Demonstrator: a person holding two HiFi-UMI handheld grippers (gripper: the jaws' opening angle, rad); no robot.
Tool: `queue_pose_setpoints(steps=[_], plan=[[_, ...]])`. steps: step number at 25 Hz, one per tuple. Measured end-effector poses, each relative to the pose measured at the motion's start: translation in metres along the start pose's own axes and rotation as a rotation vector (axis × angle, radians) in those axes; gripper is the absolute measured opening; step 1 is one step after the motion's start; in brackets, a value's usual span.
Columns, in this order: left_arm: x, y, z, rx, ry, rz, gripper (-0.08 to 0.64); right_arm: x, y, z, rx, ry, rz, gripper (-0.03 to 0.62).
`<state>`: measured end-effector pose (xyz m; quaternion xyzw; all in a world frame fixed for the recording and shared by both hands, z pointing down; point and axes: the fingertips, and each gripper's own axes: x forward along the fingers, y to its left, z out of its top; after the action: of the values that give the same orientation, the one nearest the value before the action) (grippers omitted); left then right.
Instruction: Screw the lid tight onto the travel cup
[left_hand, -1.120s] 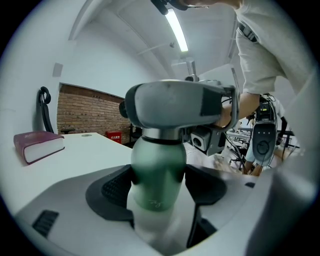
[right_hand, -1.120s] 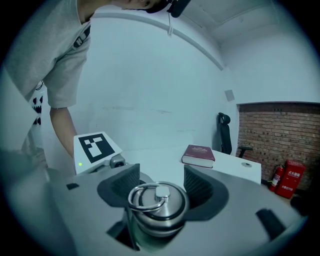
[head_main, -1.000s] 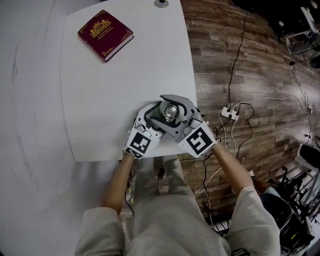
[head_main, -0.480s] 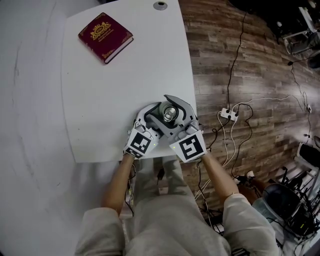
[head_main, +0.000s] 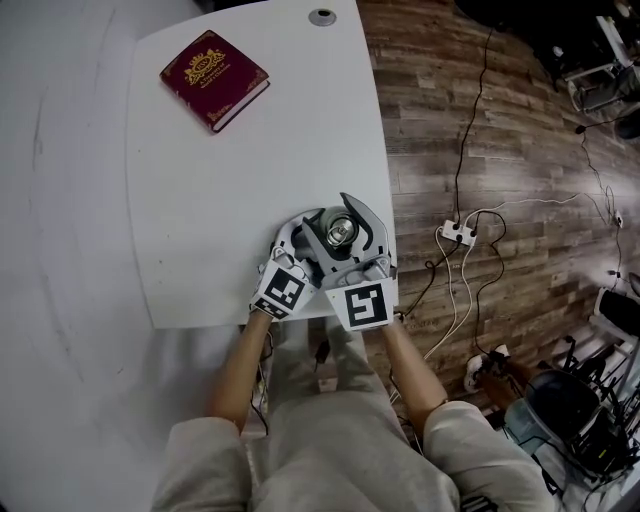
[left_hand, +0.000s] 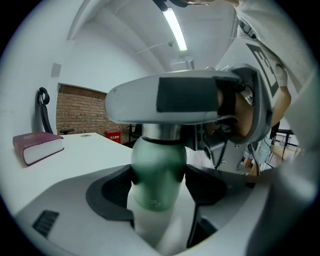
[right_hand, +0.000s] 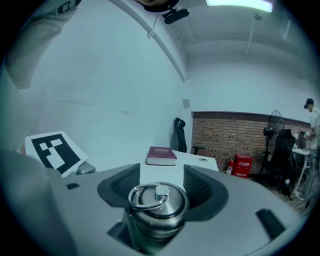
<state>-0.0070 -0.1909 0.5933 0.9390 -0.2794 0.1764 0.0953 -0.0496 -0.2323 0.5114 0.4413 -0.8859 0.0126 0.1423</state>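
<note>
A green travel cup (left_hand: 157, 172) with a steel ringed lid (right_hand: 157, 205) stands upright near the front right corner of the white table (head_main: 250, 150). In the head view the lid (head_main: 341, 231) shows between both grippers. My left gripper (left_hand: 160, 170) is shut on the cup's green body, its pads pressed on both sides. My right gripper (right_hand: 161, 189) sits higher, shut on the lid, and its jaw crosses above the cup in the left gripper view. From above, the left gripper (head_main: 320, 238) comes in from the lower left and the right gripper (head_main: 346, 222) from just below.
A dark red book (head_main: 213, 77) lies at the table's far left; it also shows as the book (right_hand: 161, 155) beyond the lid. The table's right edge is close to the cup. Cables and a power strip (head_main: 460, 227) lie on the wooden floor to the right.
The right gripper has swung clockwise round the cup, its marker cube moving from the right to just below the lid. The left gripper and cup have stayed put.
</note>
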Motion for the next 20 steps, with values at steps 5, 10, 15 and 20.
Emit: queue_pose_setpoints(steps=[5,10,15,20], plan=[[0.000,-0.002,0.001,-0.003,-0.005,-0.006,0.319,-0.002,0.005,0.001,-0.006,-0.022,0.044,0.273],[0.000,-0.001,0.001,-0.005,-0.004,-0.006,0.319,-0.009,0.017,0.003,-0.052,-0.040,0.222,0.341],[0.000,-0.001,0.001,-0.006,-0.006,-0.012,0.319,-0.015,0.022,0.004,-0.103,-0.037,0.403,0.316],[0.000,0.000,0.001,-0.004,-0.006,-0.013,0.319,-0.018,0.027,0.002,-0.162,-0.002,0.551,0.301]])
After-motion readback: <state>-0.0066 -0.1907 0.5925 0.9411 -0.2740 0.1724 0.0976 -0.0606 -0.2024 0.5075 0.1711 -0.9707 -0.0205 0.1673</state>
